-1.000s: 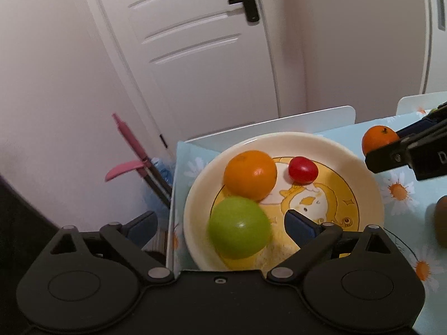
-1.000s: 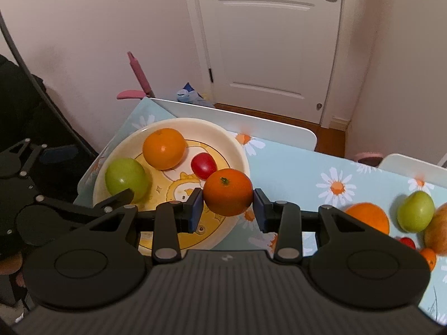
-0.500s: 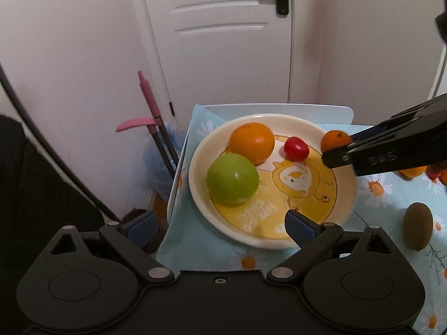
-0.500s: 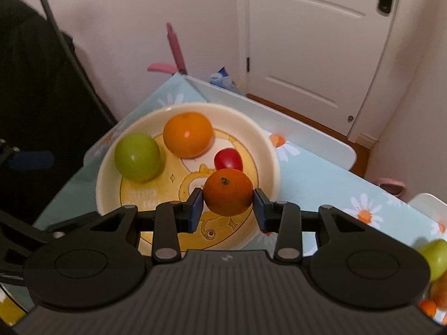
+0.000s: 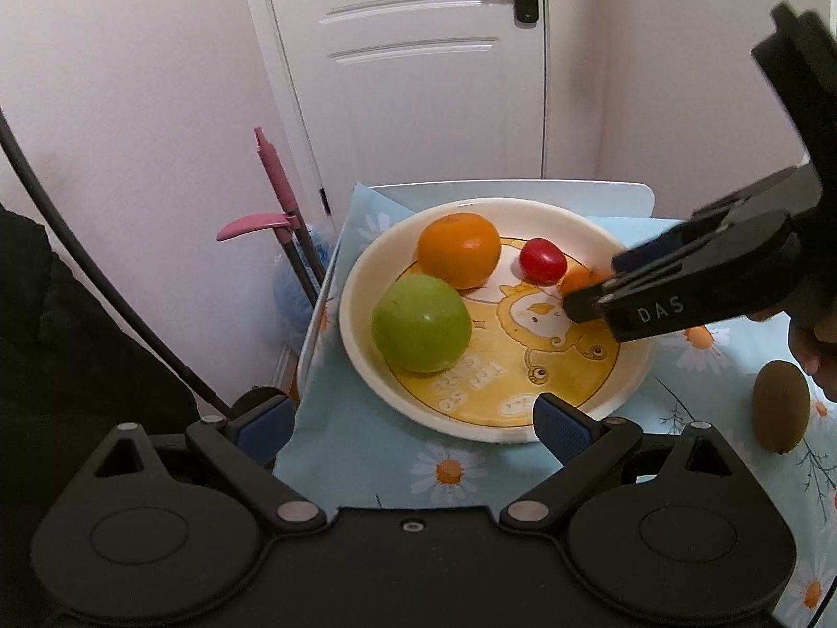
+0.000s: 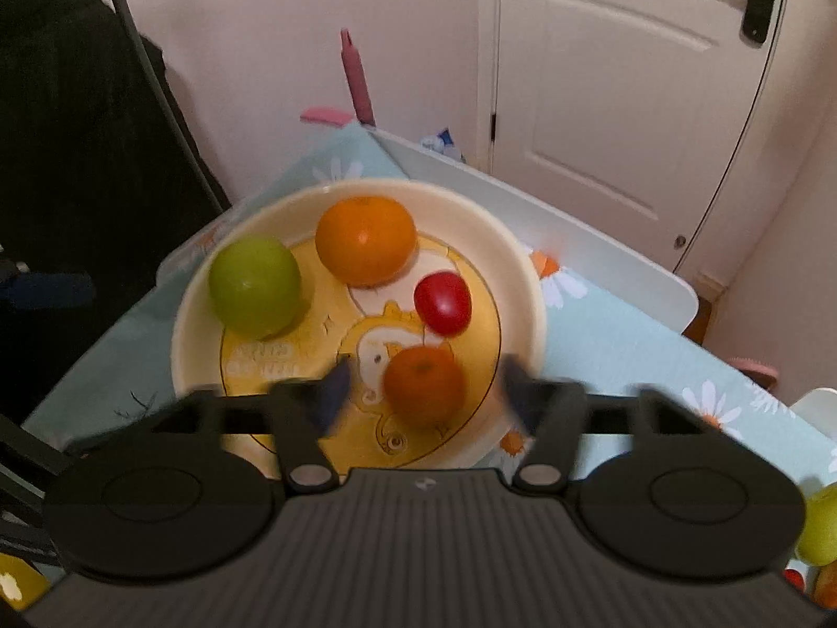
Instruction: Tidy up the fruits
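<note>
A cream plate (image 5: 366, 335) (image 6: 188, 324) with a yellow cartoon centre holds a green apple (image 5: 421, 322) (image 6: 255, 287), a large orange (image 5: 459, 249) (image 6: 366, 240) and a red tomato (image 5: 542, 260) (image 6: 442, 302). A small orange (image 6: 425, 386) (image 5: 578, 280) lies in the plate between the spread fingers of my right gripper (image 6: 423, 392), which is open and blurred. In the left wrist view the right gripper (image 5: 601, 288) reaches in from the right over the plate. My left gripper (image 5: 413, 424) is open and empty at the plate's near rim.
A kiwi (image 5: 780, 405) lies on the daisy-print tablecloth (image 5: 366, 460) right of the plate. A green fruit (image 6: 821, 528) sits at the right edge of the right wrist view. A pink-handled broom (image 5: 274, 183) and a white door (image 5: 418, 78) stand beyond the table's left end.
My right gripper has opened and let go of the small orange, which now rests in the plate. The left gripper has drawn back a little from the plate.
</note>
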Action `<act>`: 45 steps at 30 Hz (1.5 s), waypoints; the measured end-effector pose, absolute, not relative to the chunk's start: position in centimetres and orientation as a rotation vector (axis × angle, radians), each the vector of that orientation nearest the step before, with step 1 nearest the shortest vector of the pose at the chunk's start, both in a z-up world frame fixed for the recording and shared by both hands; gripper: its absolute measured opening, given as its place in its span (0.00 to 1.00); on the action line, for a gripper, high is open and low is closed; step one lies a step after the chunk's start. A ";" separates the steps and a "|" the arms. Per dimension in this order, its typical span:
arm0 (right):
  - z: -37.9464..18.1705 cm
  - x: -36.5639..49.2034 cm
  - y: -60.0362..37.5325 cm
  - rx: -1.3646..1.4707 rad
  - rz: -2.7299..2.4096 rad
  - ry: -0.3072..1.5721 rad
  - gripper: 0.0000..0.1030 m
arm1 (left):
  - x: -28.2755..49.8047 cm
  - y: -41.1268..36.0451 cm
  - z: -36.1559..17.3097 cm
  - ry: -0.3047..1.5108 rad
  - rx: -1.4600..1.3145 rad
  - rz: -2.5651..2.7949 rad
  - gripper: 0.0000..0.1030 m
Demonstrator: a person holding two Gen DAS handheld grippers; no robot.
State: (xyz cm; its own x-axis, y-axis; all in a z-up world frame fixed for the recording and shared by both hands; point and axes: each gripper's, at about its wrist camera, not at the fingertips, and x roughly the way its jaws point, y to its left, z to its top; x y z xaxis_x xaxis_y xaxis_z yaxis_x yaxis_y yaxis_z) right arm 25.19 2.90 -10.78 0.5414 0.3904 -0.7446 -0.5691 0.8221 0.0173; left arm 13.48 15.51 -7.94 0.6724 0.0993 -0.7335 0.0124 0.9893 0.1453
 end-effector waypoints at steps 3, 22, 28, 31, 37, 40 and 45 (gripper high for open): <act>-9.9 24.6 2.2 -0.210 0.565 0.765 1.00 | 13.4 15.1 -7.9 0.828 0.153 0.046 0.97; -4.7 19.1 -1.8 -0.084 0.424 0.755 1.00 | 10.2 13.3 -3.6 0.753 0.158 0.017 0.97; -2.7 16.0 -4.6 -0.050 0.325 0.726 1.00 | 9.0 12.3 -1.9 0.718 0.165 -0.026 0.97; -2.2 14.6 -6.5 -0.035 0.265 0.718 1.00 | 8.5 11.6 -1.1 0.702 0.172 -0.062 0.97; -1.6 12.2 -11.1 0.002 0.161 0.700 1.00 | 8.0 9.0 -0.2 0.672 0.194 -0.121 0.97; -1.5 11.5 -13.8 0.014 0.134 0.695 1.00 | 7.9 7.4 0.0 0.666 0.193 -0.125 0.97; -1.5 11.5 -18.2 0.012 0.136 0.703 1.00 | 8.1 4.4 0.4 0.668 0.181 -0.105 0.97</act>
